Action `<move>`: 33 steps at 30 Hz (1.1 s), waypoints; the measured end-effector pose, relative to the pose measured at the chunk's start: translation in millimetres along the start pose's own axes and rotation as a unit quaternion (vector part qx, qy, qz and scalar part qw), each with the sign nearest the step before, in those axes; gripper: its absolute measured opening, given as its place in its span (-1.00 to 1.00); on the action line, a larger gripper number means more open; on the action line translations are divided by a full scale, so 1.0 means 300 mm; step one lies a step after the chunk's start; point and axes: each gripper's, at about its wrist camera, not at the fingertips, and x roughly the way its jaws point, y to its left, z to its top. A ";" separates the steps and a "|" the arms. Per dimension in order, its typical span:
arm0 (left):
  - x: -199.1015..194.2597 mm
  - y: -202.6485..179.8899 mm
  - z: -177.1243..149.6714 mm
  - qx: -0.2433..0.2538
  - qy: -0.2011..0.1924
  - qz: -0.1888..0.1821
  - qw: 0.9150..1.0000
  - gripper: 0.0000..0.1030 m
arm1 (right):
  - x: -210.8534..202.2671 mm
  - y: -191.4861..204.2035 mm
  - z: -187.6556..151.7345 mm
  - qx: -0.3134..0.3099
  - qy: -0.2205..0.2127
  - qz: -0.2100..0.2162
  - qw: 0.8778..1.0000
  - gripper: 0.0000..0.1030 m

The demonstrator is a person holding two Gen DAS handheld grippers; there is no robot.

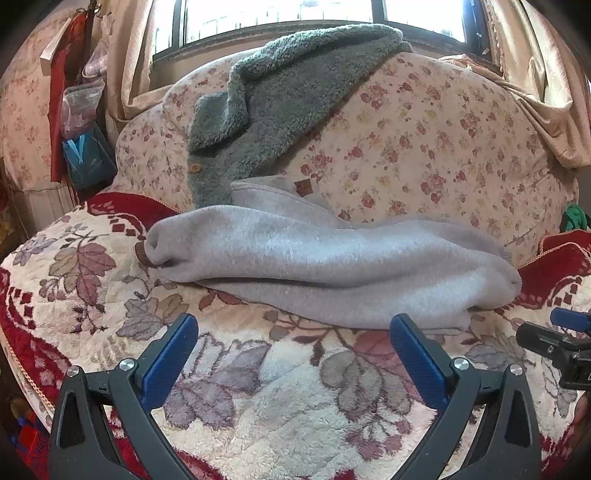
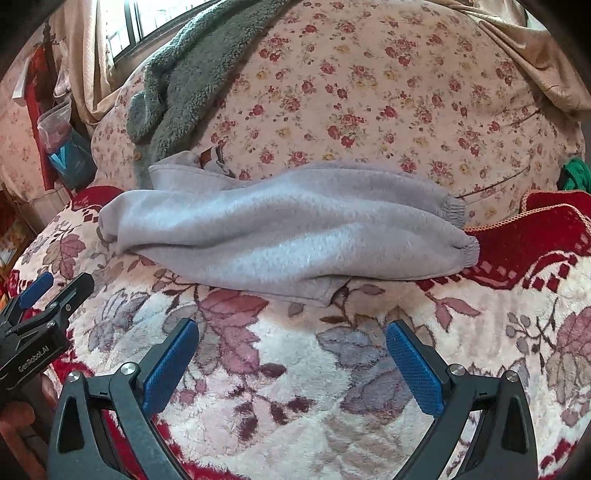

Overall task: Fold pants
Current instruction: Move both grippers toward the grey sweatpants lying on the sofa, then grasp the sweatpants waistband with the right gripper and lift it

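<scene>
Plush floral blanket (image 1: 295,413) covers the seat, soft and deep-piled, so the grey pants (image 1: 325,266) sit bunched lengthwise against the flowered backrest (image 1: 424,140), thick fleece, ribbed cuffs (image 2: 463,249) at my right. Both my left fingers (image 1: 295,345) and right fingers (image 2: 293,349) hover spread wide, holding nothing, just short of the near edge, probably ready to pinch it.

Pants (image 1: 325,258): waistband end tucked behind the folded bulk, mostly hidden; underside layers unseen. Brown patch (image 1: 303,187) too small to read. Green item (image 2: 574,176) cut by frame edge, unidentifiable. Window (image 1: 280,14) blown out, nothing visible outside.
</scene>
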 end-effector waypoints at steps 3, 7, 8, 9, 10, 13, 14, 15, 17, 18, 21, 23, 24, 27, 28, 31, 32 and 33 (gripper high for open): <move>0.036 0.041 0.002 -0.015 0.013 -0.010 1.000 1.00 | 0.017 -0.006 0.022 -0.008 0.002 0.009 1.000 1.00; 0.096 0.129 0.012 -0.035 0.028 -0.007 0.999 1.00 | 0.042 -0.007 0.067 -0.034 -0.007 0.018 0.999 1.00; 0.112 0.156 0.019 -0.038 0.030 0.000 0.999 1.00 | 0.049 -0.008 0.077 -0.037 -0.007 0.021 0.999 1.00; 0.135 0.192 0.034 -0.040 0.030 0.009 0.999 1.00 | 0.065 -0.016 0.097 -0.043 -0.007 0.029 0.999 1.00; 0.145 0.206 0.041 -0.040 0.029 0.013 0.999 1.00 | 0.079 -0.024 0.116 -0.048 -0.007 0.035 0.998 1.00; 0.207 0.278 0.091 -0.033 0.035 0.034 0.998 1.00 | 0.129 -0.056 0.185 -0.065 -0.007 0.048 0.997 1.00; 0.219 0.293 0.100 -0.032 0.034 0.037 0.998 1.00 | 0.147 -0.068 0.208 -0.074 -0.006 0.051 0.996 1.00; 0.243 0.317 0.120 -0.032 0.034 0.040 0.998 1.00 | 0.159 -0.076 0.223 -0.080 -0.006 0.053 0.995 1.00; 0.283 0.350 0.154 -0.036 0.037 0.042 0.998 1.00 | 0.204 -0.112 0.278 -0.100 -0.006 0.043 0.994 0.99; 0.302 0.364 0.168 -0.039 0.038 0.041 0.998 1.00 | 0.222 -0.132 0.304 -0.104 -0.006 0.040 0.994 1.00; 0.352 0.393 0.213 -0.055 0.042 0.028 0.997 1.00 | 0.278 -0.199 0.385 -0.107 -0.006 0.039 0.994 0.99; 0.388 0.403 0.246 -0.063 0.042 0.018 0.997 1.00 | 0.313 -0.235 0.430 -0.115 -0.005 0.033 0.993 0.99; 0.404 0.406 0.259 -0.065 0.041 0.016 0.997 1.00 | 0.337 -0.249 0.452 -0.126 -0.003 0.029 0.992 0.99; 0.451 0.407 0.290 -0.066 0.045 0.005 0.997 1.00 | 0.416 -0.264 0.498 -0.192 0.004 0.015 0.981 0.94; 0.461 0.407 0.294 -0.066 0.048 0.002 0.997 1.00 | 0.439 -0.260 0.504 -0.214 0.008 0.008 0.977 0.91; 0.511 0.415 0.310 -0.066 0.057 -0.009 0.996 1.00 | 0.519 -0.247 0.527 -0.270 0.037 0.004 0.962 0.57; 0.525 0.418 0.313 -0.066 0.061 -0.015 0.996 1.00 | 0.535 -0.245 0.533 -0.279 0.042 0.003 0.959 0.50; 0.537 0.422 0.314 -0.067 0.064 -0.020 0.995 1.00 | 0.559 -0.240 0.542 -0.294 0.047 0.001 0.955 0.49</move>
